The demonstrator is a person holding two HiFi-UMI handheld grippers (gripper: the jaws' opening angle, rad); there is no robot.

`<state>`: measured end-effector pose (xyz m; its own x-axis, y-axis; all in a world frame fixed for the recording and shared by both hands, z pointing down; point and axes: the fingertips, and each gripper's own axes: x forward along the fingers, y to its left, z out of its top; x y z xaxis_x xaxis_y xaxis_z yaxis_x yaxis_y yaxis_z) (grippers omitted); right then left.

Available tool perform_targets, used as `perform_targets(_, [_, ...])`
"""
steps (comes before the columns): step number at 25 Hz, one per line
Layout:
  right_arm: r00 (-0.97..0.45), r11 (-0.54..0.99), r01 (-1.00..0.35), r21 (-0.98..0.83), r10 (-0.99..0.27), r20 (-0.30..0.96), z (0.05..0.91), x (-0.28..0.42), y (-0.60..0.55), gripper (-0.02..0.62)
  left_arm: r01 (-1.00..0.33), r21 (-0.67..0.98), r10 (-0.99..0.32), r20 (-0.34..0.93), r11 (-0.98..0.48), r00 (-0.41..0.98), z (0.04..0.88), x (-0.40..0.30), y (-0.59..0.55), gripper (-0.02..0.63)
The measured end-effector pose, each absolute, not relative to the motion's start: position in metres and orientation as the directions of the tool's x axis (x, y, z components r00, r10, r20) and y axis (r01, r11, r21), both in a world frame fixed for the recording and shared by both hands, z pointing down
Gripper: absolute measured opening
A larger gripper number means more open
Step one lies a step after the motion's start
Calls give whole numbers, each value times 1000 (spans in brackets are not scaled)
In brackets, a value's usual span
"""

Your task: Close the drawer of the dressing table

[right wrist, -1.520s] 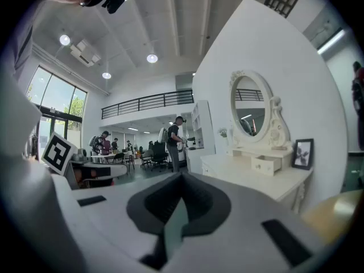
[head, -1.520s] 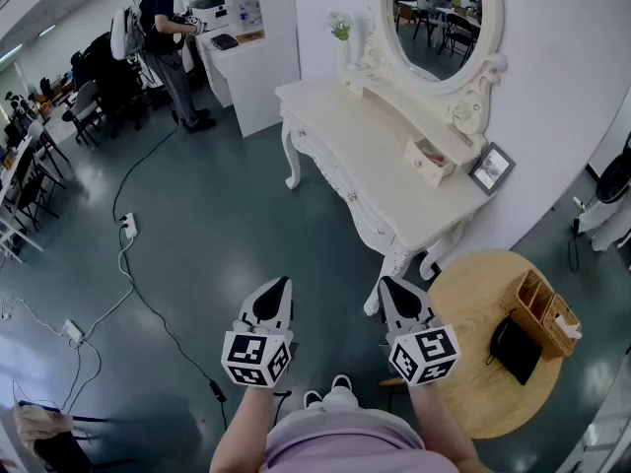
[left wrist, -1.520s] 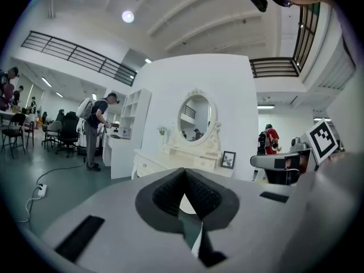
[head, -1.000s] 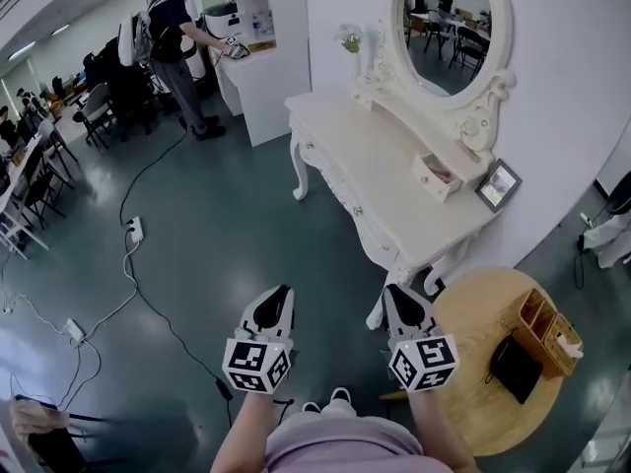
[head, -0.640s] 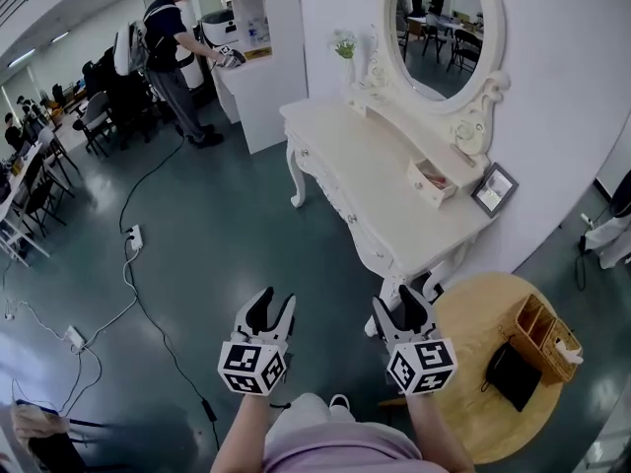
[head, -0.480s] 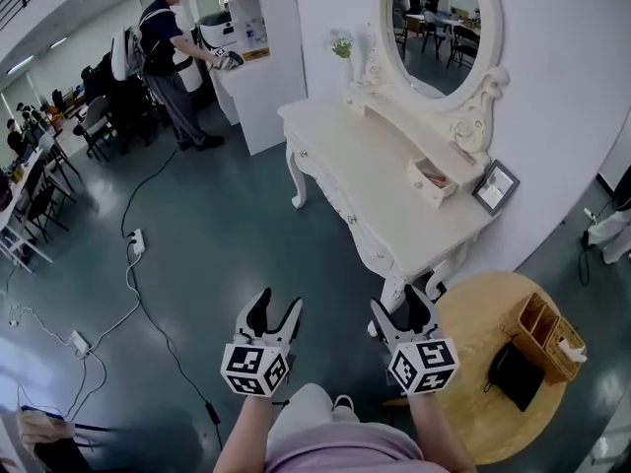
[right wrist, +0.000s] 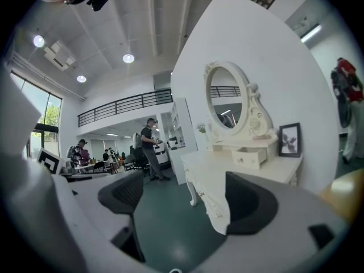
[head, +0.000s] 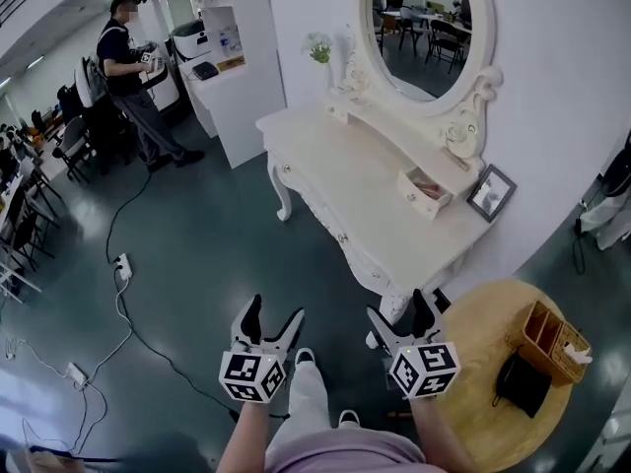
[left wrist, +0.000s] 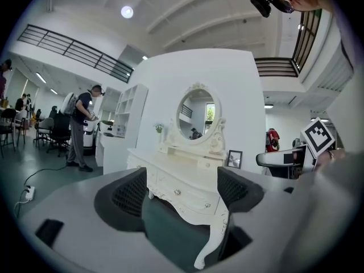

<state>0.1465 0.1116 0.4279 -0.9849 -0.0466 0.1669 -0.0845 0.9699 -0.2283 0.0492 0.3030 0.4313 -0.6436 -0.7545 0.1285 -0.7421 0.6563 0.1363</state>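
The left tool and the right tool are hovering side by side. Their jaws have just been opening and are now standing wide apart, with nothing lying between them. The small drawer is sitting pulled out on the white surface, below the oval mirror. It is well ahead of both tools and nearer the right one.

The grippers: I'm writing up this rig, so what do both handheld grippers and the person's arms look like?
The left gripper and right gripper match: pale grey bodies, black claws with mesh-textured pads, and a white cube of black square markers at the back. No cables show. The person wears a pale pink top. Both claws have just been opening, with nothing between them.
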Motion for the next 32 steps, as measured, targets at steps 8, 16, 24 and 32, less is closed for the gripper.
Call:
perform_targets(8, [-966, 950, -222, -219, -184, 184, 430, 66, 78, 460, -838, 136, -849, 110, 528, -517, 428, -53, 247, 379])
perform_targets(16, [-912, 897, -395, -201, -357, 200, 422, 9, 46, 460, -921, 146, -932, 92, 361, -351, 417, -139, 188, 379])
perform_targets(24, [-848, 837, -520, -170, -481, 223, 428, -3, 31, 460, -960, 179, -974, 100, 217, -202, 429, -176, 143, 379])
perform_targets(32, [-797, 788, -595, -159, -553, 244, 434, -4, 8, 457, -972, 201, -987, 128, 125, -101, 443, -183, 102, 379])
